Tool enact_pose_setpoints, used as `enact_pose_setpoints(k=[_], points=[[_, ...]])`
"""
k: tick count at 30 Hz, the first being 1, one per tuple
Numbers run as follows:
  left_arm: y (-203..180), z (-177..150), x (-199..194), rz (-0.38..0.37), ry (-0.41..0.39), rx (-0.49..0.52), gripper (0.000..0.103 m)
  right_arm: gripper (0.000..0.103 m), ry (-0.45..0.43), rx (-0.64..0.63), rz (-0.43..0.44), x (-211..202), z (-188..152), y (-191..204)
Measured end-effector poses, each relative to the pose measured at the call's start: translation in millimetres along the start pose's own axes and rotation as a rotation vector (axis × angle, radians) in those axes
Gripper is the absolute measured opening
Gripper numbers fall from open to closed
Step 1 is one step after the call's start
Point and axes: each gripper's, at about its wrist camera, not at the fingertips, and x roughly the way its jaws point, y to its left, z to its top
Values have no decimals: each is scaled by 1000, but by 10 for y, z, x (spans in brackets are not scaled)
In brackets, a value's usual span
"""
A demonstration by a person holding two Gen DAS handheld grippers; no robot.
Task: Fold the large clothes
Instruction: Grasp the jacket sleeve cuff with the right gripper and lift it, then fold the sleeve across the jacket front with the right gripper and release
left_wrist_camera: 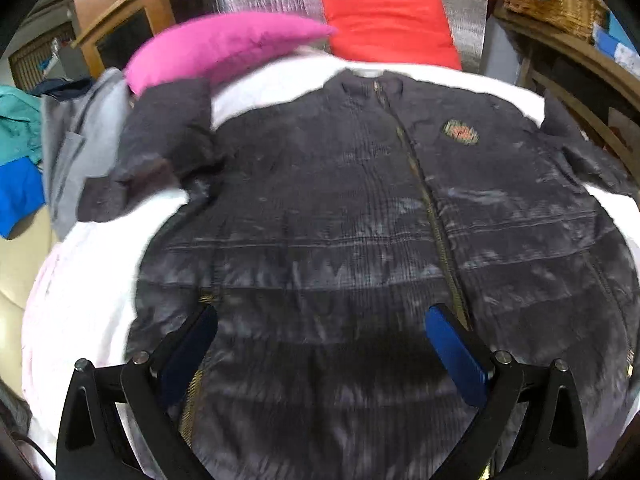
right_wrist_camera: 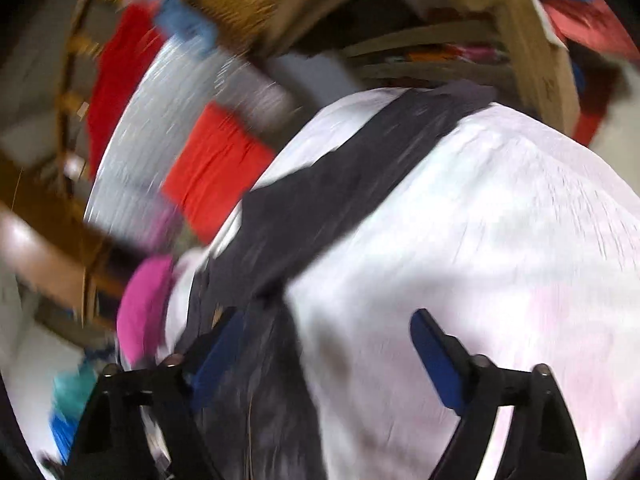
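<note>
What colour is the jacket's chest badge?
Red-orange with a green edge on the chest badge, clearest in the left wrist view.

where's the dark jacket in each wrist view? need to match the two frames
Left wrist: the dark jacket fills the centre, laid flat front-up on the white sheet, under the open left gripper.
Right wrist: blurred; its sleeve runs diagonally from upper right toward the lower left, body by the left finger of the open right gripper.
Shared landmark: the red cushion, top centre in the left view, centre-left in the right.
</note>
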Motion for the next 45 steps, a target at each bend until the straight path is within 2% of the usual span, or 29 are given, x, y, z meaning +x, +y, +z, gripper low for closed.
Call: enact_pose_setpoints(k=[1, 3, 4, 6, 8, 11, 14, 15, 17, 18, 19, 21, 24, 28, 31, 33, 35, 38, 43, 44, 45], points=[[-9, -11, 121, -8, 39, -3, 103, 76, -10, 30, -16, 86, 160, -78], [-8, -93, 332, -43, 110, -18, 103, 76, -26, 66, -43, 245, 410, -200], [15, -145, 373, -60, 105, -36, 103, 75, -33, 91, -59, 329, 520, -266], [80, -262, 330, -91, 28, -72, 103, 73, -48, 152, -77, 525, 742, -410], [89, -350, 283, -94, -7, -78, 103, 72, -58, 180, -86, 685, 901, -500], [78, -393, 262, -91, -21, -79, 103, 72, -66, 201, -123, 968, 1100, -531], [94, -405, 265, -94, -27, -89, 103, 67, -69, 206, -148, 1179, 1258, -592], [98, -401, 262, -92, -29, -88, 103, 63, -76, 202, -161, 1221, 1300, -590], [109, -389, 261, -94, -30, -86, 103, 36, -65, 174, -210, 1285, 1365, -526], [109, -386, 273, -93, -32, -84, 103, 14, -37, 146, -235, 1335, 1390, -463], [108, -376, 277, -92, -32, -82, 103, 13, -26, 94, -265, 1356, 1415, -310], [115, -343, 330, -90, -38, -80, 103, 9, -57, -23, -293, 1281, 1409, 19], [122, -338, 322, -90, -41, -79, 103, 8, -107, -237, -306, 1140, 1336, 810], [137, -342, 315, -87, -40, -76, 103, 7, -152, -482, -195, 942, 930, 2027], [149, -338, 309, -90, -38, -77, 103, 7, -126, -627, -93, 894, 399, 2705], [159, -325, 311, -91, -35, -79, 103, 7, -73, -736, -26, 971, -109, 3113], [164, -322, 315, -92, -35, -79, 103, 7, -8, -805, 16, 1122, -583, 3329], [164, -322, 308, -96, -33, -78, 103, 7, 105, -864, 21, 1500, -1195, 3425], [188, -317, 303, -109, -31, -84, 103, 10, 288, -919, -46, 2068, -2009, 3272], [189, -315, 303, -109, -30, -85, 103, 16, 337, -928, -59, 2168, -2122, 3195], [188, -315, 304, -108, -30, -85, 103, 33, 370, -934, -65, 2250, -2197, 3160]])
